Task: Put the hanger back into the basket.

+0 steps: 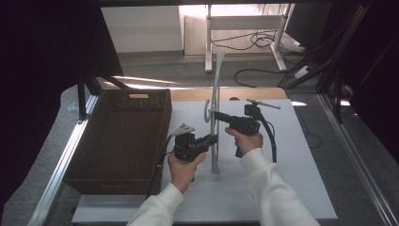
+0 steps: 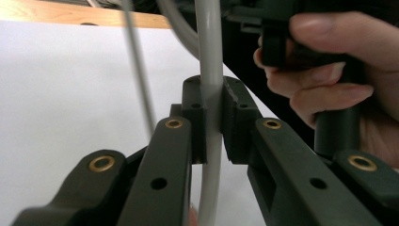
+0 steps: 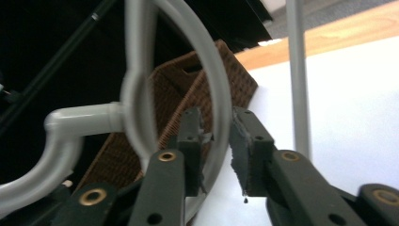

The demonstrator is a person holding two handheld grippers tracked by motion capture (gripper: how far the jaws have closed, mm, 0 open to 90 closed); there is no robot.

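Observation:
A grey clothes hanger (image 1: 217,84) stands on end over the white board (image 1: 287,165), one tip resting on the board. My left gripper (image 1: 214,139) is shut on its lower bar; in the left gripper view the grey bar (image 2: 208,56) runs straight up between the pads of the left gripper (image 2: 214,125). My right gripper (image 1: 216,115) grips higher up, near the hook. In the right gripper view a curved part of the hanger (image 3: 214,70) fills the gap between the pads of the right gripper (image 3: 216,141).
A dark brown wicker basket (image 1: 162,127) stands at the left of the board, close to the left hand, and its corner (image 3: 207,75) lies behind the hanger. The other hand (image 2: 329,70) is close by. Table legs and cables lie on the floor beyond.

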